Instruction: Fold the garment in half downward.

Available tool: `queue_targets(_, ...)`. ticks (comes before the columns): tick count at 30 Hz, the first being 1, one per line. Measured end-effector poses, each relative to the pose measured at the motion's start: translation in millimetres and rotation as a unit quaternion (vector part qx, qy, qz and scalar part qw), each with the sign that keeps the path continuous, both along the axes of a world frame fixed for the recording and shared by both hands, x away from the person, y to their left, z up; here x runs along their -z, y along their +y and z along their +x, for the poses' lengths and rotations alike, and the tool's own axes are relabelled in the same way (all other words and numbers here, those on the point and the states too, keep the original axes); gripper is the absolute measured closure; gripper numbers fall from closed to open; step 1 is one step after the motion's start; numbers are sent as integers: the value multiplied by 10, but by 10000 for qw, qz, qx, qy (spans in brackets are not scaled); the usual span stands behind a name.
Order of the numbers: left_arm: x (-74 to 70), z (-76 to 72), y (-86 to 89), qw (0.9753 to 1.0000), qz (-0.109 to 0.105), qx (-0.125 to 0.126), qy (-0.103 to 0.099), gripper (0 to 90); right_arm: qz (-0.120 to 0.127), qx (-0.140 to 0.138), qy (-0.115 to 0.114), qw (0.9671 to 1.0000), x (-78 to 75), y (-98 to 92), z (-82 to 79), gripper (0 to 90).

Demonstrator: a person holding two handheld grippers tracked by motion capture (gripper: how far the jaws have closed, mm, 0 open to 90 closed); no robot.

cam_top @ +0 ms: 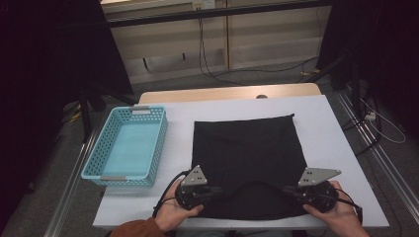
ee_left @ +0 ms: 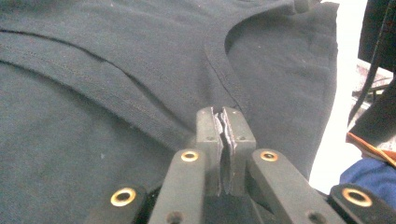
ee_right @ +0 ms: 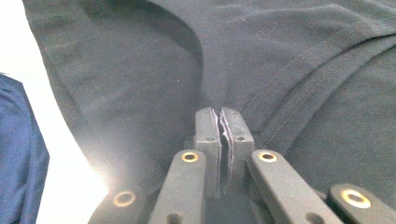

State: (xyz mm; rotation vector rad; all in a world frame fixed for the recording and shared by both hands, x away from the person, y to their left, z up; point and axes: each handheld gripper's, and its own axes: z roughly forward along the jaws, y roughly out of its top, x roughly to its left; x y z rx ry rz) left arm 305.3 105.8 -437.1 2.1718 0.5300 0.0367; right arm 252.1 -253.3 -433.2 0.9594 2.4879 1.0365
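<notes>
**Black garment pinched at both lower corners**

At the left of the high view a light-blue perforated basket (cam_top: 129,146) sits on the white bench (cam_top: 331,148), apart from the cloth. In the centre lies a black garment (cam_top: 247,158), folded flat into a rough rectangle, matte and dark, with stitched hems and a curved neckline seam near the bottom edge. At lower left, the left gripper (cam_top: 217,190) has its jaws clenched on the fabric's near edge (ee_left: 140,93). At lower right, the right gripper (cam_top: 287,190) likewise grips the cloth (ee_right: 280,70), jaws pressed together over a fold.
</notes>
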Motion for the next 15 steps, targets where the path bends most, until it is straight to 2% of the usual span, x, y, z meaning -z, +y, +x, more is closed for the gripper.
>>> queue_targets(7,4,-82,-20,9999,38,133,33,867,-18,-57,53,10000,2,5,-72,871)
queue_targets(15,-16,-150,14,9999,21,138,36,867,-59,-139,59,9999,1,12,-137,871)
